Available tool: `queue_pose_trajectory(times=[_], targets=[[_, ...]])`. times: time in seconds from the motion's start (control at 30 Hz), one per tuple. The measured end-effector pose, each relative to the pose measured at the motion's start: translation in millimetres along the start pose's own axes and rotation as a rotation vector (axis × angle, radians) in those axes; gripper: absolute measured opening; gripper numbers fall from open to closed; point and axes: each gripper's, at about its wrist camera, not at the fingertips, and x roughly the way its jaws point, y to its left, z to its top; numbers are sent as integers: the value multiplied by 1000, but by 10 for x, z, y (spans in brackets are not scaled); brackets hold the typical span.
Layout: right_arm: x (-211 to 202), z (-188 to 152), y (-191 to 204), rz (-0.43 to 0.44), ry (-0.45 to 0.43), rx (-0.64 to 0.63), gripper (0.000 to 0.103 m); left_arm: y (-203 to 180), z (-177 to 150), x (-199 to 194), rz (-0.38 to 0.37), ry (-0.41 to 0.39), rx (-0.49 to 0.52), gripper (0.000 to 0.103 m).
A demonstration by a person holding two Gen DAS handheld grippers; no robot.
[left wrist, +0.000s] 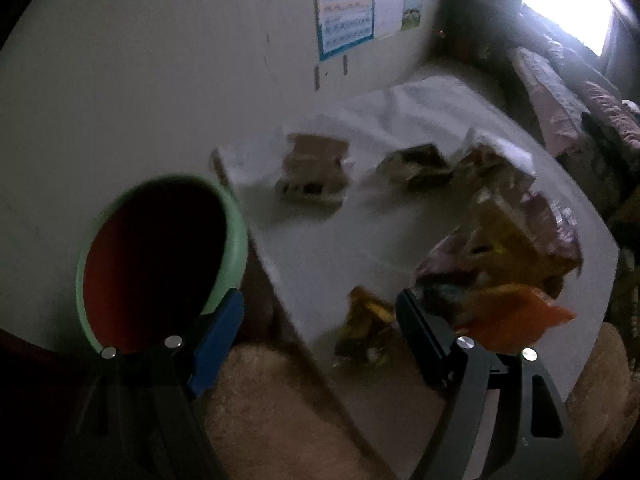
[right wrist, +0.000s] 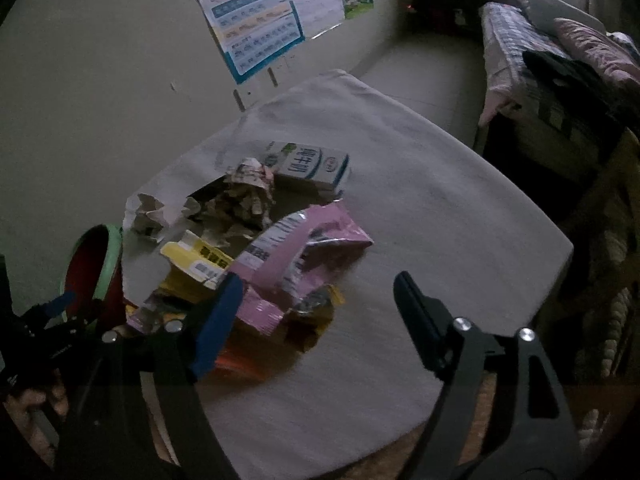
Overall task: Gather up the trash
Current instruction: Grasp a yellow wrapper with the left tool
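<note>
On the white-covered table point(right wrist: 420, 208), your trash lies heaped toward the left edge: a pink wrapper point(right wrist: 288, 256), a yellow carton point(right wrist: 196, 264) against it, crumpled paper point(right wrist: 248, 196) behind them and a milk carton point(right wrist: 312, 166) beyond that, toward the wall side. An orange wrapper point(right wrist: 240, 360) shows at the near end of the heap. Just off the table's left edge stands the bin point(left wrist: 160, 256), green-rimmed and red inside.

Your left claw point(left wrist: 320, 320) has its jaws apart, one finger over the bin's rim and the other beside the pile's near wrappers; the view is blurred, so you cannot tell whether it touches them. Your right claw point(right wrist: 318, 300) also stands apart, clamped on nothing, its blue finger point(right wrist: 218, 320) over the pink wrapper and the other over bare cloth.
</note>
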Motion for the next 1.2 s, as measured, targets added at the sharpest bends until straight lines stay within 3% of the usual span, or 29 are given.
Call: queue_pose_trajectory(times=[0.13, 0.5, 0.7, 0.8, 0.97, 1.2], targets=[[61, -21, -47, 13, 21, 23, 77, 86, -95, 160, -22, 72, -7, 65], [100, -46, 19, 29, 36, 10, 77, -192, -35, 273, -133, 110, 34, 65], [82, -53, 34, 32, 32, 6, 77, -302, -63, 430, -166, 180, 33, 62], [86, -50, 25, 35, 30, 13, 77, -309, -111, 486, -167, 202, 42, 45], [96, -54, 32, 39, 36, 10, 77, -173, -132, 528, -194, 216, -32, 14], [88, -47, -10, 39, 33, 27, 77, -8, -139, 349, -196, 167, -63, 8]])
